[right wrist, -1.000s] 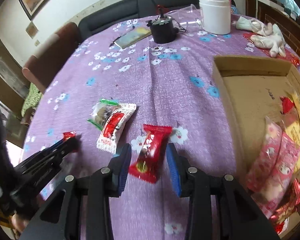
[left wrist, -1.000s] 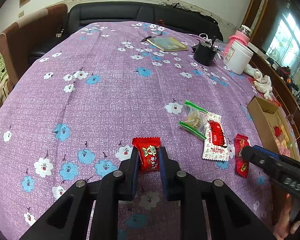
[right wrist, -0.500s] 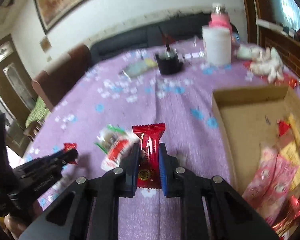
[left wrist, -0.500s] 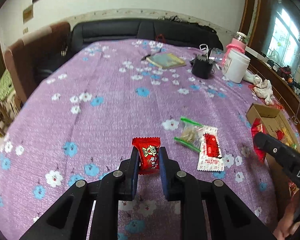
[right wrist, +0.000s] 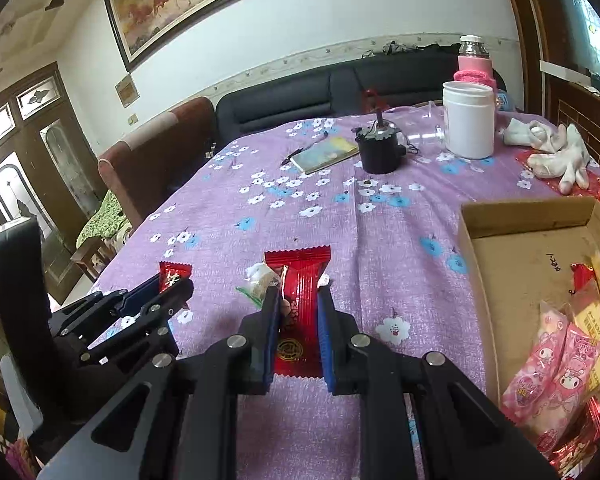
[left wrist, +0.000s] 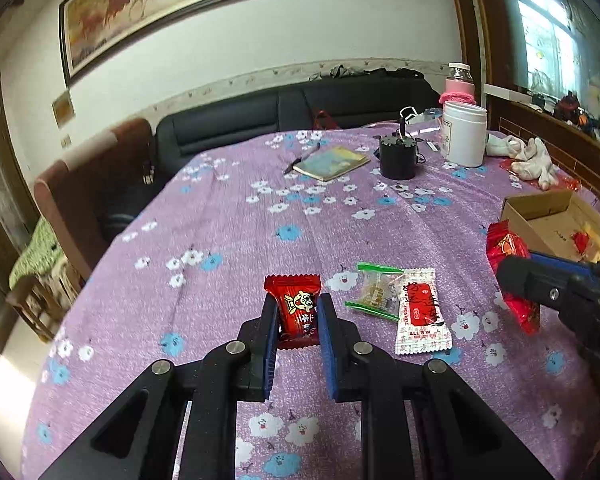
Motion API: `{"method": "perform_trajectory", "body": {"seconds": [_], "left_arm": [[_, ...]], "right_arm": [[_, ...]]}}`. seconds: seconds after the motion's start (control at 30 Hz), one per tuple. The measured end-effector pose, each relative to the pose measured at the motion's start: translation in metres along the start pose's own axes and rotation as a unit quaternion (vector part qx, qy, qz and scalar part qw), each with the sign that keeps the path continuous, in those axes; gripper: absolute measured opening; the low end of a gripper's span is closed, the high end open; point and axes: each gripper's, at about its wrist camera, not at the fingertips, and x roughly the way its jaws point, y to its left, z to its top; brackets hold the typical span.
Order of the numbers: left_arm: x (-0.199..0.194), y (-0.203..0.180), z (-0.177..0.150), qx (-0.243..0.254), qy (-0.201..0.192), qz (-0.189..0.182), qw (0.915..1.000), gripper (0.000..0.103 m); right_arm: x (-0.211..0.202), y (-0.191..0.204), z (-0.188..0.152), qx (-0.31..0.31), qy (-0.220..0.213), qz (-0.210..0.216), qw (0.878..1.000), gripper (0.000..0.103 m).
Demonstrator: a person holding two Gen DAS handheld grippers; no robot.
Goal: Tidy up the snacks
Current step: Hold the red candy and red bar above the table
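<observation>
Both of your tools have lifted since a second ago, and the right tool (right wrist: 298,312) has closed on its red candy (right wrist: 298,300). Your left tool (left wrist: 298,322) grips a red cartoon packet (left wrist: 296,308). Two packets (left wrist: 400,304) lie on the bench (left wrist: 220,240) between you and the cardboard box (right wrist: 520,220). Only the right view shows pink packets (right wrist: 552,372) inside the box.

Floral table (left wrist: 236,240); snacks (left wrist: 400,304), box (right wrist: 496,236)
</observation>
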Motion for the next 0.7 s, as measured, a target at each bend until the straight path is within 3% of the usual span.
{"method": "perform_trajectory", "body": {"seconds": [0.47, 0.57, 0.7], "left_arm": [[0.002, -0.002, 0.000, 0.002, 0.002, 0.002, 1.0000, 0.019], [0.001, 0.003, 0.001, -0.011, 0.006, -0.017, 0.9998, 0.019], [0.003, 0.030, 0.005, -0.067, 0.028, -0.075, 0.9945, 0.019]], "right_arm": [[0.005, -0.008, 0.000, 0.015, 0.008, 0.000, 1.000, 0.017], [0.005, -0.011, 0.000, 0.022, 0.010, 0.003, 1.000, 0.017], [0.004, -0.014, 0.000, 0.029, 0.010, -0.001, 1.000, 0.017]]}}
